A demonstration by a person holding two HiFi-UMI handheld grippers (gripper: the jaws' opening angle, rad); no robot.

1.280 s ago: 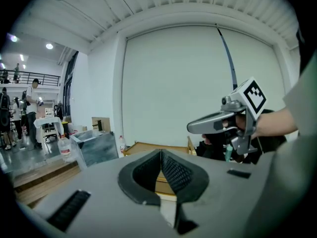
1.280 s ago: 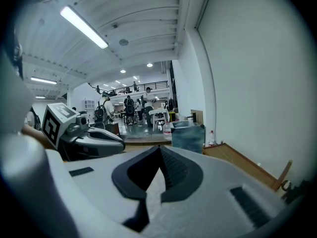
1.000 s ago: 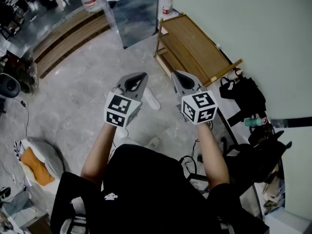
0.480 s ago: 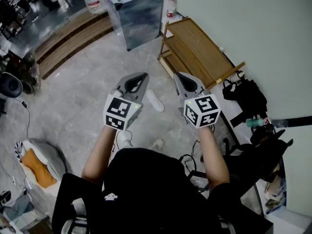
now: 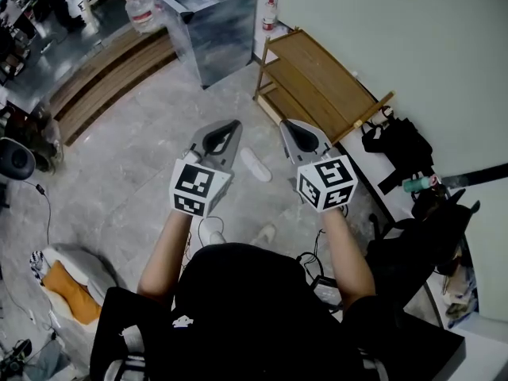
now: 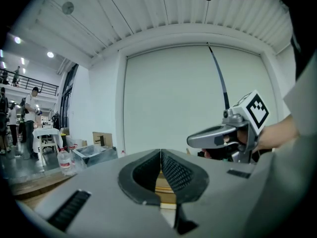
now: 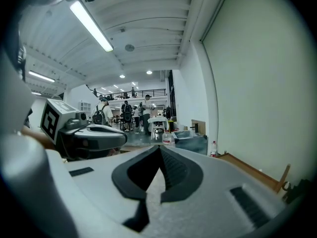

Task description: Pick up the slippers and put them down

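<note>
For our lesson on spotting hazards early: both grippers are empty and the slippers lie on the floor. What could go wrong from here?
1. The left gripper and right gripper are shut; lowered like that, they would likely push the slipper away, not grip it.
2. A second slipper lies close under the person, easy to tread on.
3. A cable on the floor nearby may snag a foot.
</note>
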